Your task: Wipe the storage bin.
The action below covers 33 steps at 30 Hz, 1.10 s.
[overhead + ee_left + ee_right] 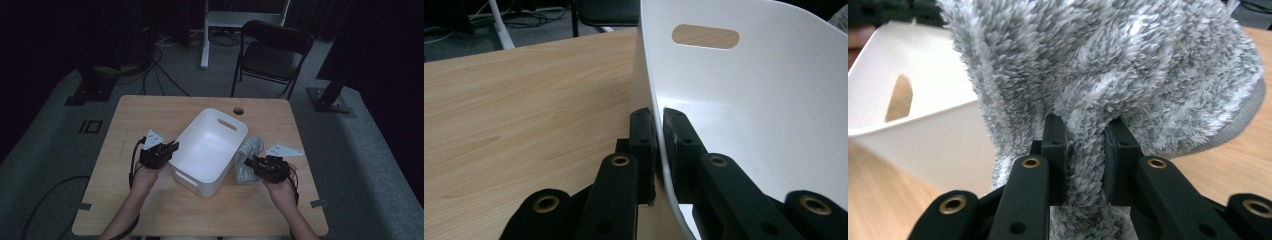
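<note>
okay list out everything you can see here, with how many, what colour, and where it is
Bin: one, white, mid-table, set at an angle, nothing seen inside.
Fluffy cloth: one, grey, just right of the bin, partly lifted.
Table: one, light wood, with a round hole near its far edge.
Folding chair: one, black, on the floor beyond the table.
White stand: one, beyond the table, left of the chair.
Cables: several, dark, on the grey floor beyond the table.
Left tool: one, black, shut on the bin's near-left wall.
Right tool: one, black, shut on a fold of the cloth.
Forearms: two, entering from the bottom edge.
</note>
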Tool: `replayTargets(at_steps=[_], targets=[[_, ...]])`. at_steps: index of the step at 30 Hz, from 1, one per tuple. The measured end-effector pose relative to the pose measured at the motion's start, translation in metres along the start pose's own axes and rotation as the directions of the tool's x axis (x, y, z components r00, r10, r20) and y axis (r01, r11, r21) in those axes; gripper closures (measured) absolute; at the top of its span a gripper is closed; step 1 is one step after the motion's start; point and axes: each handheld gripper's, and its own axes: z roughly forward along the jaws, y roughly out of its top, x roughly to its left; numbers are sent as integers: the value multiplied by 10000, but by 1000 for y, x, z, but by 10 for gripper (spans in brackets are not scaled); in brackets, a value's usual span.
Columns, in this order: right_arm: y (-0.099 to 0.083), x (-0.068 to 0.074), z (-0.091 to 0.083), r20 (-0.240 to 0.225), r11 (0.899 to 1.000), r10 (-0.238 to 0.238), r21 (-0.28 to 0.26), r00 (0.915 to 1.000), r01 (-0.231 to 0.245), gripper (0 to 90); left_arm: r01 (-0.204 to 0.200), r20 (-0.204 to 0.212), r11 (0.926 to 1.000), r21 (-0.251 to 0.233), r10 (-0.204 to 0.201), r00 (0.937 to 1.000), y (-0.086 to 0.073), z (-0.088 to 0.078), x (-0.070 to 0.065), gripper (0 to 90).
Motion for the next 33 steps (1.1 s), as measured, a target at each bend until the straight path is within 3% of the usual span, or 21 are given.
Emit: replayTargets(at_steps=[3, 8, 16, 22, 33], targets=[[4, 2, 4, -280, 9998, 156, -105, 9995, -159, 757, 69, 3, 10000, -22, -69, 10000, 0, 0, 0, 836], [0, 19, 16, -648, 9997, -191, 145, 9977, 201, 756, 43, 50, 10000, -13, -43, 10000, 0, 0, 0, 837], [-10, 28, 34, -575, 9975, -363, 582, 9977, 396, 756, -60, 263, 10000, 13, 60, 9996, 1, 1, 1, 839], [-14, 29, 39, -552, 9967, -318, 725, 9980, 357, 756, -48, 409, 10000, -7, 49, 9992, 0, 1, 2, 844], [-25, 26, 52, -590, 9895, -172, 1425, 9981, 255, 756, -236, 232, 9997, 34, 235, 9995, 1, 1, -1, 845]])
